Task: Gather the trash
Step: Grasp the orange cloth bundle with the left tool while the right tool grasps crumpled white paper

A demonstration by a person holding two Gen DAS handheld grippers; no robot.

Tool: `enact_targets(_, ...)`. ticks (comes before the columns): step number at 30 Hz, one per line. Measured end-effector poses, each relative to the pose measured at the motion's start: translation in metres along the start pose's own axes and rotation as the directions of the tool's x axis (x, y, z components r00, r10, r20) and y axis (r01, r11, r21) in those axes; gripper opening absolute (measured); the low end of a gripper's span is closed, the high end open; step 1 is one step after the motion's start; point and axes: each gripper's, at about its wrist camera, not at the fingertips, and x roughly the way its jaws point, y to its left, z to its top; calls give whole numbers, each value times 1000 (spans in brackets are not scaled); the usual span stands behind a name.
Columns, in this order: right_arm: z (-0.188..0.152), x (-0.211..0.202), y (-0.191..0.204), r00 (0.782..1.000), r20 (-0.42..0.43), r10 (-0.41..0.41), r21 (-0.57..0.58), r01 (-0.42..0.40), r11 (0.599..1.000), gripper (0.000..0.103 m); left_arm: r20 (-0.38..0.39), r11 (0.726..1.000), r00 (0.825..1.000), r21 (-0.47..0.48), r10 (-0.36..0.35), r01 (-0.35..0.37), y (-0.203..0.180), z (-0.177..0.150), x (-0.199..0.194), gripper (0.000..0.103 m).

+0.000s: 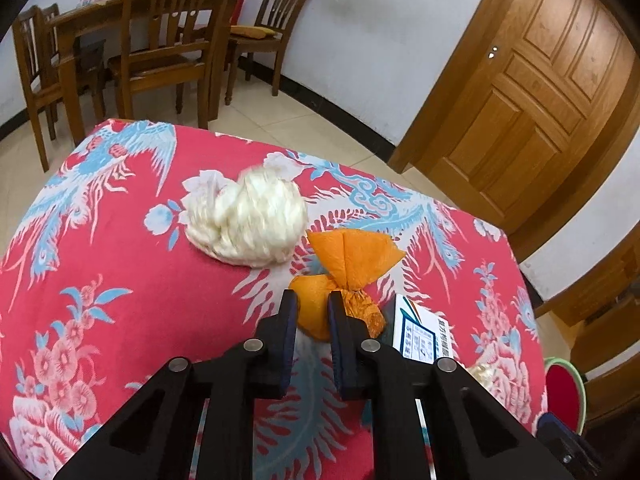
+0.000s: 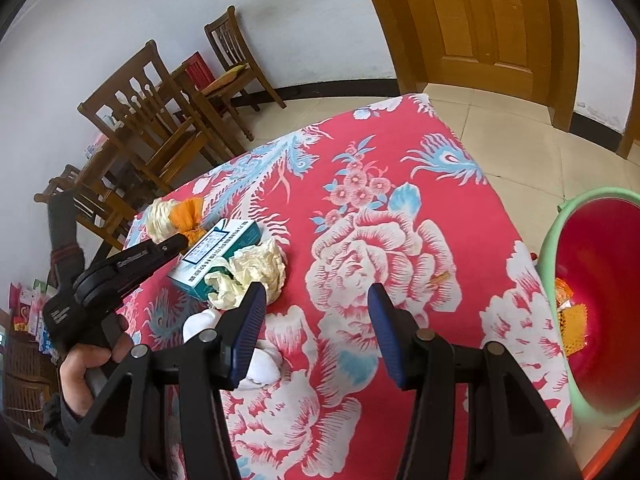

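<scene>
Orange crumpled wrapper (image 1: 344, 276) sits on the red floral counter (image 1: 132, 264), between a white wad (image 1: 248, 224) and a teal-white carton (image 1: 420, 332). Left tool (image 1: 313, 312) has its pads nearly together around the wrapper's lower lobe; appears gripped, contact not fully visible. Right tool (image 2: 316, 300) hangs wide apart, holding nothing, above the cloth near a cream tissue (image 2: 256, 272). Green-rimmed red bin (image 2: 600, 300) stands off the counter's right edge. Judgement: confirm a firm pinch on the bulk, lift straight up, avoid dragging the carton.
</scene>
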Motion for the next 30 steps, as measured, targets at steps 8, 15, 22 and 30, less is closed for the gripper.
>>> enact_targets(8, -2, 8, 9, 1000, -20, 13, -14, -13, 1000, 55, 6, 1000, 1000, -3, -11, 11, 8, -8, -16, 15)
enact_targets(15, -1, 20, 21, 998, -49, 42, -41, -44, 998, 55, 39, 999, 999, -34, -6, 8, 24, -17, -40, 15)
enact_targets(22, -2, 41, 40, 994, -95, 53, -77, -61, 995, 55, 25, 998, 1000, -57, 9, -8, 40, -34, -44, 15)
enact_targets(30, -6, 60, 48, 991, -124, 58, -84, -68, 994, 48, 12, 997, 1000, -73, -11, 12, 47, -41, -42, 15)
